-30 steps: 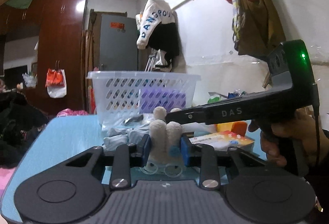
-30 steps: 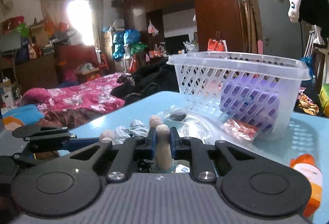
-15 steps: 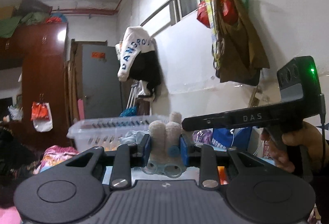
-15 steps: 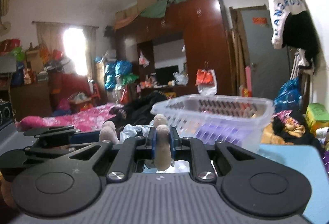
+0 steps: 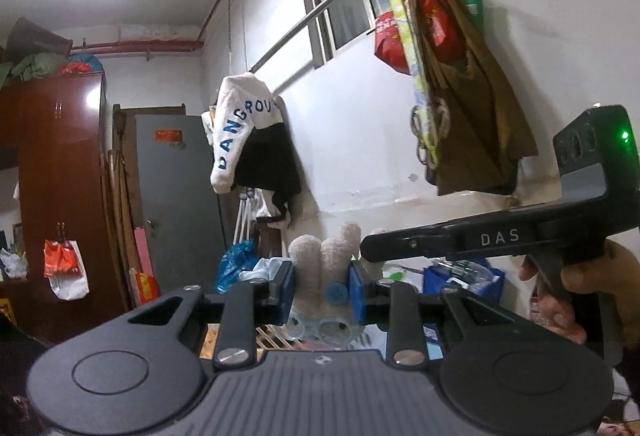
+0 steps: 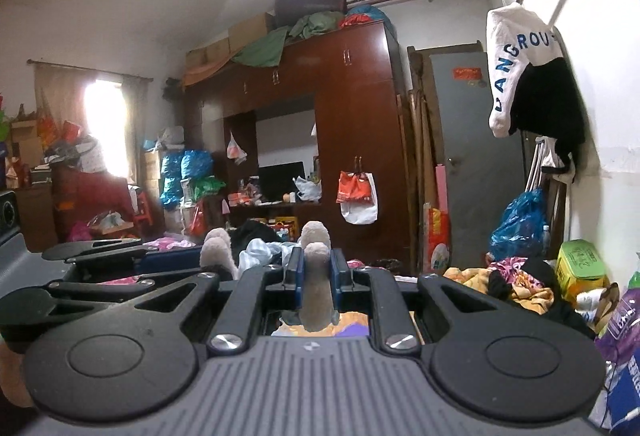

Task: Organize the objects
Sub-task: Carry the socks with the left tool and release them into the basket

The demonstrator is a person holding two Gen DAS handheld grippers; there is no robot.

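A cream plush toy (image 5: 324, 260) with a blue button and clear plastic glasses is held up in the air by both grippers. My left gripper (image 5: 322, 288) is shut on the toy's body. My right gripper (image 6: 316, 272) is shut on one limb of the same plush toy (image 6: 316, 276). In the left wrist view the right gripper reaches in from the right, its tip at the toy. In the right wrist view the left gripper (image 6: 172, 264) lies at the left, next to another limb of the toy. The basket and table are out of view.
A white wall with a hanging jacket (image 5: 248, 140) and bags (image 5: 452, 84) on a rail is ahead of the left gripper. A dark wardrobe (image 6: 348, 140), a grey door (image 6: 472, 164) and cluttered piles (image 6: 532, 276) fill the room beyond.
Both grippers have risen together with the plush toy. The white basket and blue table have dropped out of both views.
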